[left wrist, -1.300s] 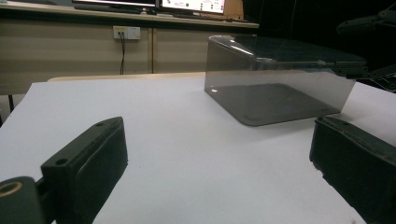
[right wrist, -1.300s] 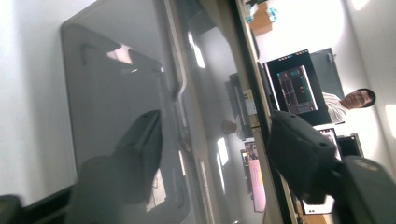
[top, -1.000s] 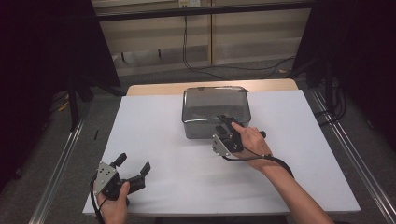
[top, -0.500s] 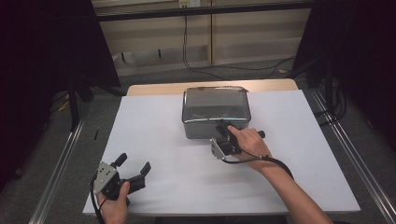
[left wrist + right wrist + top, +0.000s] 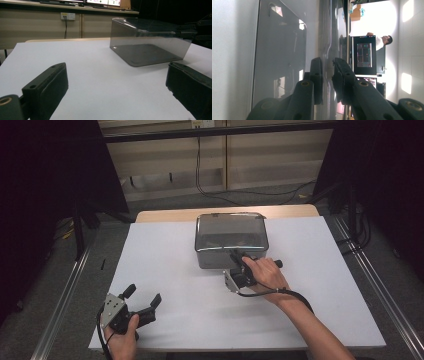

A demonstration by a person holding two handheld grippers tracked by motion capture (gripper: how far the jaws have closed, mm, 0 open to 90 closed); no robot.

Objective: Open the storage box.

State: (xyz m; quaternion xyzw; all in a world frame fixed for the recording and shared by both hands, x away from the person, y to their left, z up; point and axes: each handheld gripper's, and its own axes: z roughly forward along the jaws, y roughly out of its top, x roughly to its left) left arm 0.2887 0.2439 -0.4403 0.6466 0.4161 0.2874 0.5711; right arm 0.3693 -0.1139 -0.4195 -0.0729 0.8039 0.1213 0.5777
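Note:
A smoky transparent plastic box (image 5: 230, 237) stands at the far middle of the white table (image 5: 165, 250). My right gripper (image 5: 235, 255) reaches its near wall, held on its side by a hand. In the right gripper view the two black jaws have just been closing and now pinch the box's (image 5: 282, 50) rim, the right gripper (image 5: 327, 67) shut on that edge. My left gripper (image 5: 144, 294) rests near the front left corner in a hand, jaws wide apart with nothing between them. In the left gripper view the box (image 5: 147, 42) lies well beyond the left gripper (image 5: 117, 82).
Metal rails (image 5: 65, 290) run along both sides of the table. A wooden strip (image 5: 165, 214) edges the far side, with cabinets and cables behind it. A black cable (image 5: 295, 296) trails from the right gripper along the forearm.
The right gripper's jaws have drawn together on the box's near rim. Both hands have stayed in place, and the left gripper looks the same.

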